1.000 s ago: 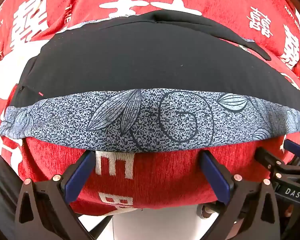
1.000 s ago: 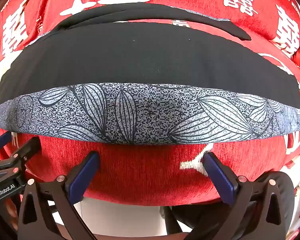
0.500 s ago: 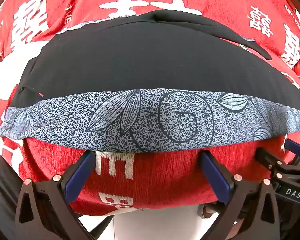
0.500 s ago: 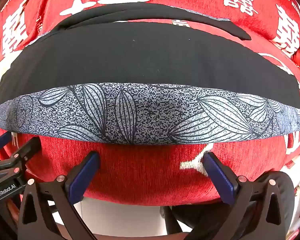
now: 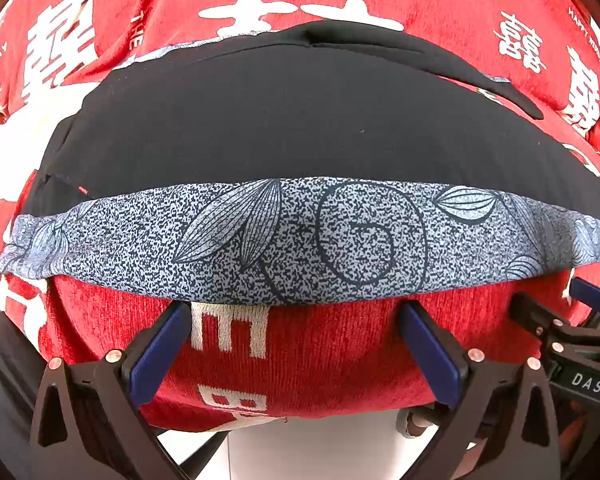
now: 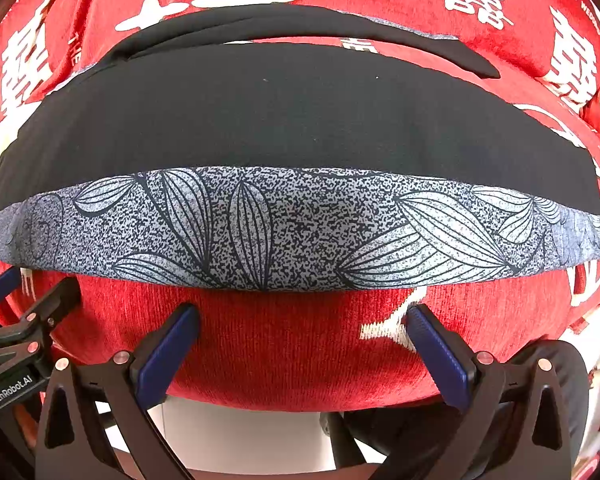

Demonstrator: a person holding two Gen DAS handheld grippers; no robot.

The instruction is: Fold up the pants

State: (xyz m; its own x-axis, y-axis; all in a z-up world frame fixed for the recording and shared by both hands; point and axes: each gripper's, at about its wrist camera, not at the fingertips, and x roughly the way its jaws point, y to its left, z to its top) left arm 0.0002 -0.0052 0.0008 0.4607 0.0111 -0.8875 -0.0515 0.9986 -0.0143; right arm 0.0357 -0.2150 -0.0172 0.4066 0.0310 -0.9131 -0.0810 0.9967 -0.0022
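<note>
Left wrist view. Change against the frames of the preceding second: none. The left gripper (image 5: pixel 296 312) sits in the same place, jaws spread wide, nothing between them, blue pads (image 5: pixel 160 350) resting just short of the cloth. Reading: a pause before the first grasp; no fold has begun in this interval.

- Pants (image 5: pixel 300 136): black, laid flat across the red tablecloth (image 5: pixel 320 356), filling the frame from 9 to 3 o'clock. One narrower black portion trails off toward 1 o'clock.
- Printed band (image 5: pixel 300 240): grey speckled strip with outlined leaves and a spiral, running along the near edge of the pants, just beyond the fingertips. It looks smooth and uncreased.
- Small red stitch mark on the black cloth at 9 o'clock.
- Right gripper (image 5: pixel 572 320): partly seen at 4 o'clock, beside the band's right end.

Right wrist view. Change: none here either.

- Right gripper (image 6: pixel 304 320): jaws wide apart, empty, pads (image 6: pixel 440 356) near the band's edge but not touching it.
- Pants (image 6: pixel 300 108): same flat black spread, centre frame; a second black strip lies apart toward 12 o'clock, with red cloth showing between.
- Printed band (image 6: pixel 300 228): leaf pattern, lying flat from 9 to 3 o'clock.
- Left gripper (image 6: pixel 24 320): visible at 8 o'clock.

Judgement: both tools are placed to pinch the near edge.
</note>
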